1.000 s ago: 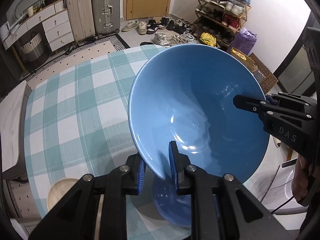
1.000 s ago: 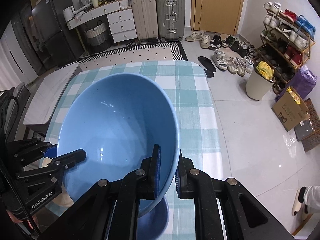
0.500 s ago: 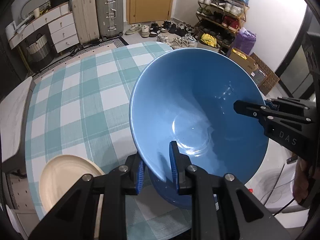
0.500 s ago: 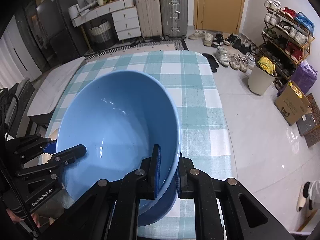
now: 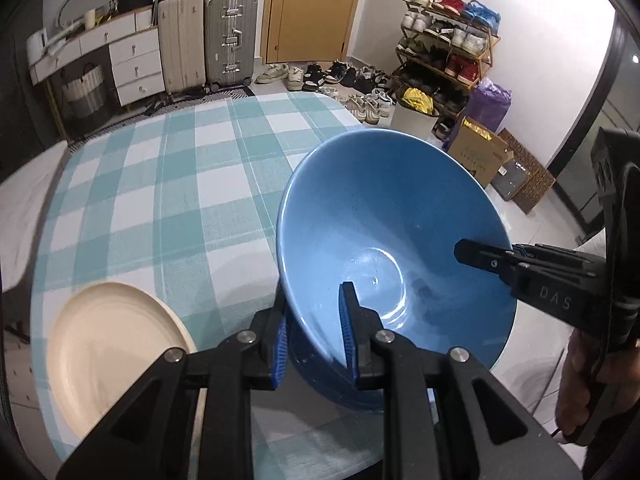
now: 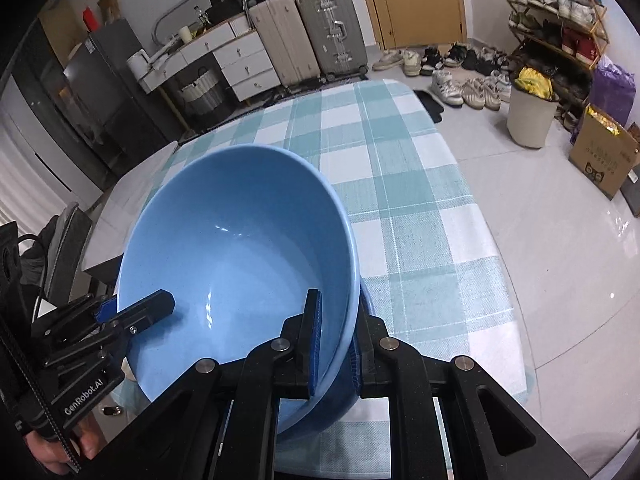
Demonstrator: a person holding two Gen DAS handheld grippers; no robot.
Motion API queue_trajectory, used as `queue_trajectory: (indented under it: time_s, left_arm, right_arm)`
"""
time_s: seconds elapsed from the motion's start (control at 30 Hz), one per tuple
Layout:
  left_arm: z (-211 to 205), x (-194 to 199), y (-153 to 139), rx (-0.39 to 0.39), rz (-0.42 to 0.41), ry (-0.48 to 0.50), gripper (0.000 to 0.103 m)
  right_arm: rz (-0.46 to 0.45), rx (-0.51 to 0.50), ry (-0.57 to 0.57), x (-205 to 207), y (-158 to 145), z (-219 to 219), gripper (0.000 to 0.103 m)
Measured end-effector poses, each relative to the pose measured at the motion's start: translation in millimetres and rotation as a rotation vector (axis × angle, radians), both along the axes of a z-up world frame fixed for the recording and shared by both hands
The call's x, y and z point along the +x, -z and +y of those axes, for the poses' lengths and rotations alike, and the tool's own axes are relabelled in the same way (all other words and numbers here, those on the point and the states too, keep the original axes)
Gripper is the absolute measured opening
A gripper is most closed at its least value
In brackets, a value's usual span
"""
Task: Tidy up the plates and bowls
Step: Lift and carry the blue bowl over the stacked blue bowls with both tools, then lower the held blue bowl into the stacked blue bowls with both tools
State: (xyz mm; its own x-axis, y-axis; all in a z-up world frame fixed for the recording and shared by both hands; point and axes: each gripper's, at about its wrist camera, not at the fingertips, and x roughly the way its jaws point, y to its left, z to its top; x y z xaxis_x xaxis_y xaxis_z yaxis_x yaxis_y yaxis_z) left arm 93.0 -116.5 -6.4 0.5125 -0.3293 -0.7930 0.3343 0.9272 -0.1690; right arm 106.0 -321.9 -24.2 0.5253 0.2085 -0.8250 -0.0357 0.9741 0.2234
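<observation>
A large blue bowl (image 5: 392, 240) (image 6: 240, 264) hangs tilted just over the near end of the checked table (image 5: 180, 184) (image 6: 400, 200). My left gripper (image 5: 314, 332) is shut on its near rim, one pad inside and one outside. My right gripper (image 6: 334, 332) is shut on the opposite rim and shows in the left wrist view as a black finger (image 5: 484, 258) reaching in. A second blue bowl (image 5: 340, 394) (image 6: 340, 404) sits right beneath, and the held bowl rests partly inside it. A cream plate (image 5: 112, 352) lies on the cloth to the left.
The table's right edge (image 6: 492, 248) drops to a white tiled floor with a bin (image 6: 532, 116), a cardboard box (image 6: 604, 156), shoes and a shoe rack. Suitcases (image 5: 230, 40) and drawers stand beyond the far end. A person's hands (image 5: 580, 380) (image 6: 48, 452) hold the gripper handles.
Both grippers have carried the blue bowl down toward the table and onto the lower blue bowl. The cream plate has come into the left wrist view.
</observation>
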Motion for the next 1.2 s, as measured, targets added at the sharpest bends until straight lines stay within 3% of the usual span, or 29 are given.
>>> queue_trajectory:
  time_s: [0.13, 0.53, 0.87, 1.07, 1.2]
  left_arm:
    - [-8.5, -7.6, 7.7, 0.071, -0.034, -0.002, 0.02]
    - [-3.8, -10.3, 29.4, 0.074, 0.0, -0.004, 0.023]
    - [-2.6, -12.6, 31.3, 0.074, -0.007, 0.007, 0.023]
    - [-9.6, -12.4, 37.4, 0.145, -0.006, 0.016, 0.026]
    - [-10.2, -12.8, 40.7, 0.149, -0.002, 0.019, 0.029]
  right_arm:
    - [-0.008, 0.021, 0.024, 1.9, 4.5, -1.7, 0.012]
    - [-0.054, -0.031, 0.037, -9.5, 8.6, 6.2, 0.012]
    - [-0.063, 0.005, 0.056, -10.7, 12.9, 1.1, 0.012]
    - [-0.07, -0.003, 0.067, -15.2, 13.3, 0.9, 0.012]
    - [-0.081, -0.013, 0.07, -17.5, 12.3, 1.7, 0.012]
